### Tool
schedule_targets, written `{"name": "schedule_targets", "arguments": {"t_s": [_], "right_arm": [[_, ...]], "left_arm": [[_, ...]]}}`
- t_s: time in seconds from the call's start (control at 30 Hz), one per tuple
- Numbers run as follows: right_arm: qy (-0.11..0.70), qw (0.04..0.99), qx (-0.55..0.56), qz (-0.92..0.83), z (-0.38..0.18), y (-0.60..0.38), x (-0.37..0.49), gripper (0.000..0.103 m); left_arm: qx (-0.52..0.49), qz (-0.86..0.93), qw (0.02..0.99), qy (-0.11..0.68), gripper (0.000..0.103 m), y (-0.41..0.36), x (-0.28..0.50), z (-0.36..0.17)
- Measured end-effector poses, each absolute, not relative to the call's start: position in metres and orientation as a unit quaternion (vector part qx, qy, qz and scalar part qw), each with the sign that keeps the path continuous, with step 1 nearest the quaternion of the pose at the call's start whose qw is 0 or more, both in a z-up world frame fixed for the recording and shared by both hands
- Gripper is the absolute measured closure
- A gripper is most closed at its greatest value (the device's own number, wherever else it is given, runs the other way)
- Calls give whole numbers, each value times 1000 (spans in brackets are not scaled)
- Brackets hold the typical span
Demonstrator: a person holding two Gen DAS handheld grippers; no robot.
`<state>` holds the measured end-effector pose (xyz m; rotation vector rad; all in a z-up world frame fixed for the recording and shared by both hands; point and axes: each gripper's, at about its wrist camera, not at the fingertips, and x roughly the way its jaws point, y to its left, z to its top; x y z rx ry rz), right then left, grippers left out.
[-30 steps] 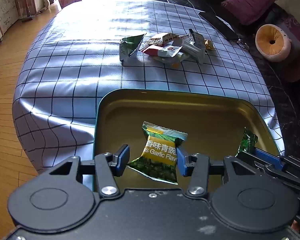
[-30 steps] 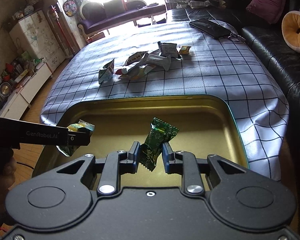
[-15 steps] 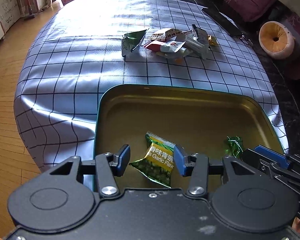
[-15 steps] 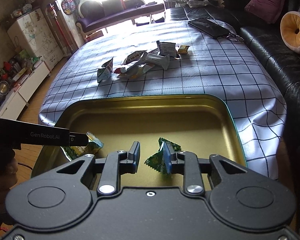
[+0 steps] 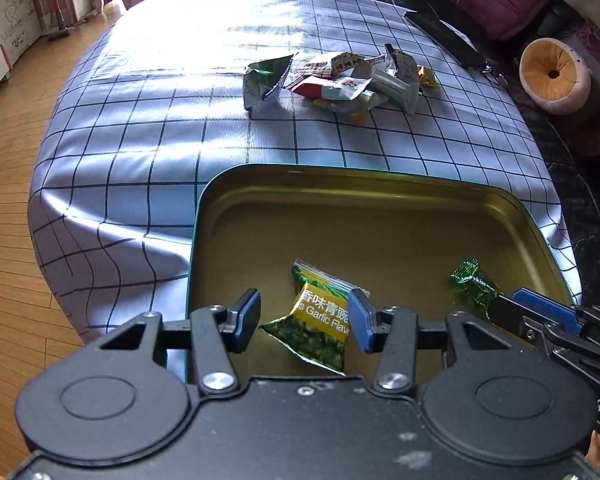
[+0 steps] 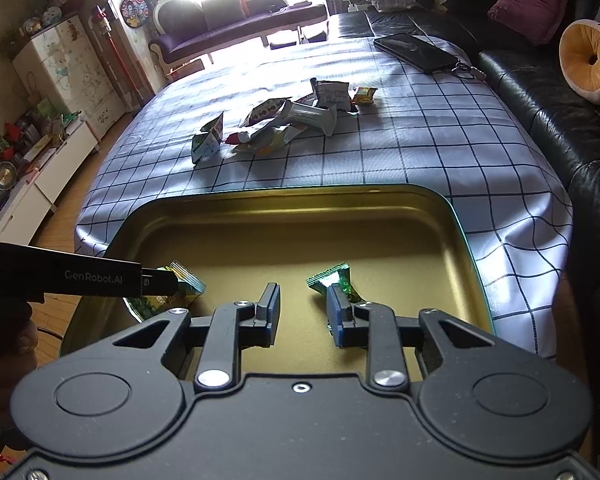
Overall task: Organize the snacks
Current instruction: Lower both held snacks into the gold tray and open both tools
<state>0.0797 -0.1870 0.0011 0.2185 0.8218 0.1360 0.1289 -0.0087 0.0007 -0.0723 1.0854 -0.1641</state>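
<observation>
Left gripper [image 5: 304,318] tilts steeply down over the tin [image 5: 380,216], jaws open, the pea packet [image 5: 320,320] lying loose between them on the tin floor. Right gripper [image 6: 303,310] slants down over the same tin [image 6: 300,216], jaws open, the candy [image 6: 332,280] at its right finger; remaining snacks [image 6: 284,120] lie on the table beyond.

My right gripper [image 6: 303,310] hangs over the gold tin [image 6: 466,248], jaws apart; a green candy [image 6: 332,278] lies touching the right finger. My left gripper [image 6: 160,280] covers a garlic-pea packet [image 6: 180,294]. Loose snacks [image 6: 284,120] lie beyond on the checked cloth [image 6: 420,148].
</observation>
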Motion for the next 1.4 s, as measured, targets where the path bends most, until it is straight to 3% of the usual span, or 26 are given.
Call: {"name": "schedule_targets", "arguments": {"t_s": [1.4], "right_arm": [[415, 900, 111, 75, -3, -186, 83, 66]], "left_arm": [[-16, -75, 856, 512, 53, -14, 129, 1]]}}
